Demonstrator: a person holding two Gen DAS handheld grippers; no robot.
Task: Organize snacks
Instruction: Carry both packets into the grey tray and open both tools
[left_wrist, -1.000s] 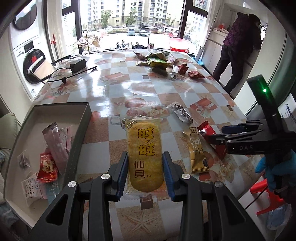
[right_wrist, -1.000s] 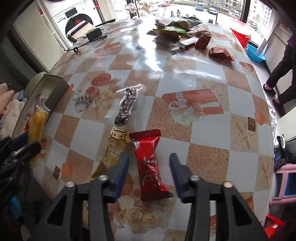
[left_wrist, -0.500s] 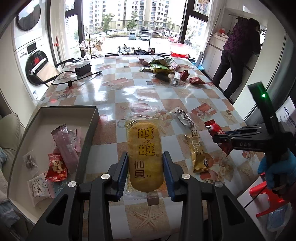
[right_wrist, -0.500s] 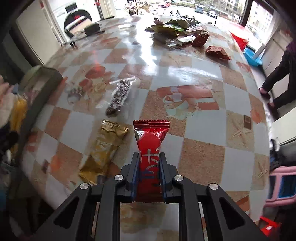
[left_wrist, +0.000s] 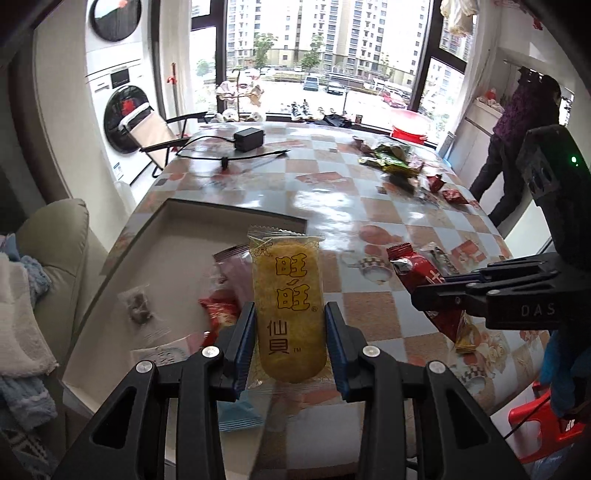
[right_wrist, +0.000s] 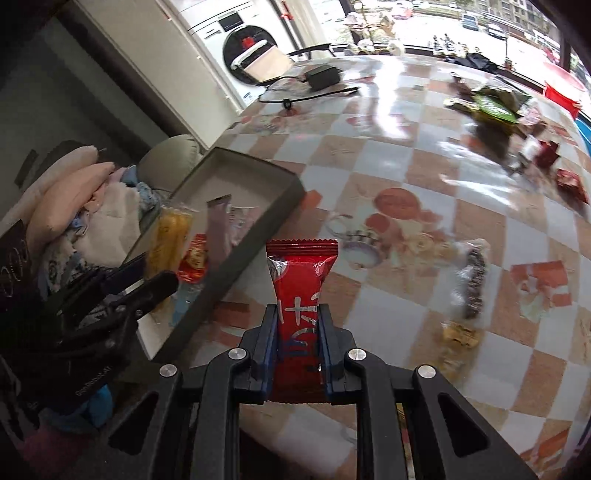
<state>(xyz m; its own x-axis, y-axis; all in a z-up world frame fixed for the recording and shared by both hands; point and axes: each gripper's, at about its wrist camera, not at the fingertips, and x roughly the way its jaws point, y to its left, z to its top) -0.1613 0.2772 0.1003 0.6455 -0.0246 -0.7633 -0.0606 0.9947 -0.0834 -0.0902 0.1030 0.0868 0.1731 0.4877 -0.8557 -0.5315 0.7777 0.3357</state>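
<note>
Carrying two snacks toward the box (left_wrist: 155, 236), my left tongs (left_wrist: 290, 334) clamp a yellow rice cracker (left_wrist: 288, 306) above it while my right tongs (right_wrist: 298, 341) grip a red bar (right_wrist: 301, 291) beside its rim (more wrappers (left_wrist: 391, 162) wait across the glossy checkered table (left_wrist: 332, 206), a washing machine (left_wrist: 122, 118) by the window).

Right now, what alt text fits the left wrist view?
The left gripper holds a yellow rice cracker packet above the shallow box of snacks. At right, the right gripper holds a red snack packet over the checkered table.
</note>
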